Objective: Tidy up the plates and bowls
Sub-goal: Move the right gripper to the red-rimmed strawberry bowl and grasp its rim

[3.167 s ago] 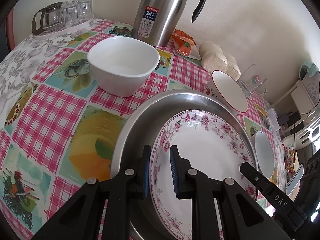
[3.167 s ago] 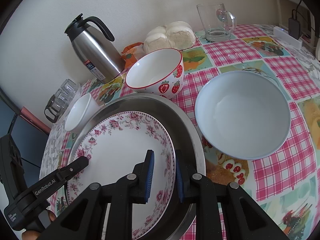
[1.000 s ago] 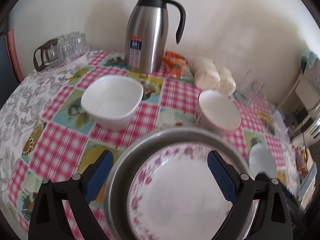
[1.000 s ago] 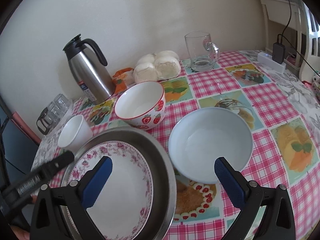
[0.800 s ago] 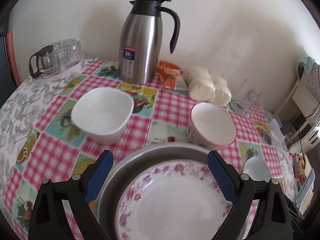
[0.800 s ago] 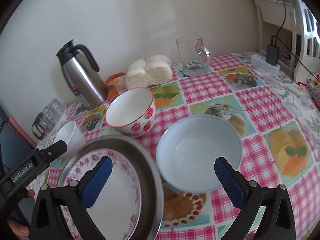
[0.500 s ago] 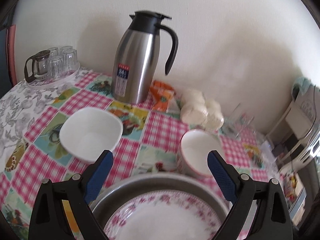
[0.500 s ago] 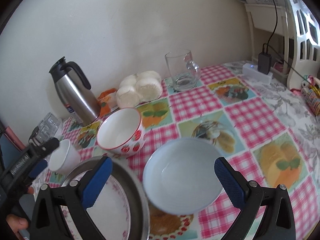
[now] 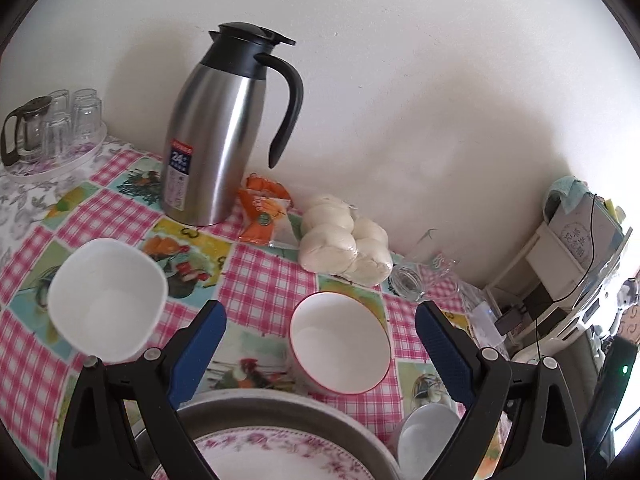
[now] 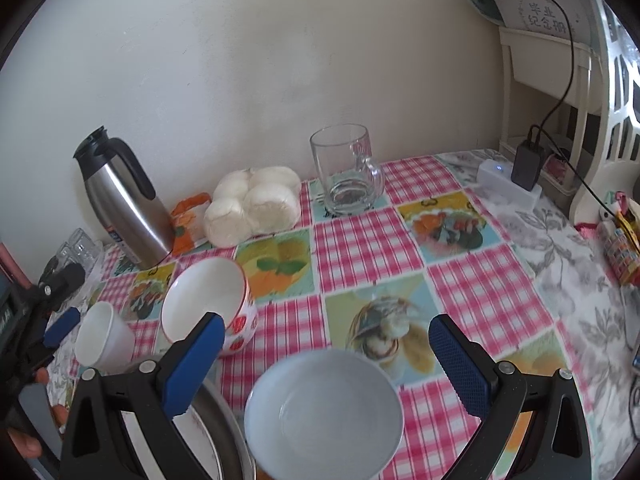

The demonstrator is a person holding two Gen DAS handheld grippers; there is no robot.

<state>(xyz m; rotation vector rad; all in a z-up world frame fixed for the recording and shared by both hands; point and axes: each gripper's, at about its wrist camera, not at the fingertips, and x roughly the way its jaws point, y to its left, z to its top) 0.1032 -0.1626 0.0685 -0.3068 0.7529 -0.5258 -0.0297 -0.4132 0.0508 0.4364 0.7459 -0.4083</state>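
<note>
Left view: claw (image 9: 320, 344) wide and holding nothing, above a floral plate (image 9: 280, 458) in a metal pan (image 9: 256, 410), red-rimmed bowl (image 9: 340, 344) between its fingers, white bowl (image 9: 106, 300) leftward; right view: claw (image 10: 324, 364) wide and holding nothing, over a pale bowl (image 10: 324, 412) on the worktop (image 10: 480, 288).

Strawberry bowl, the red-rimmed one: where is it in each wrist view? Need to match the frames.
Left wrist: red-rimmed bowl sits lower centre, between the open fingers, just beyond the metal basin.
Right wrist: same bowl sits left of centre, behind the left finger, strawberries showing on its side.
Shared landmark: steel thermos against the wall, with the bag of buns beside it.
</note>
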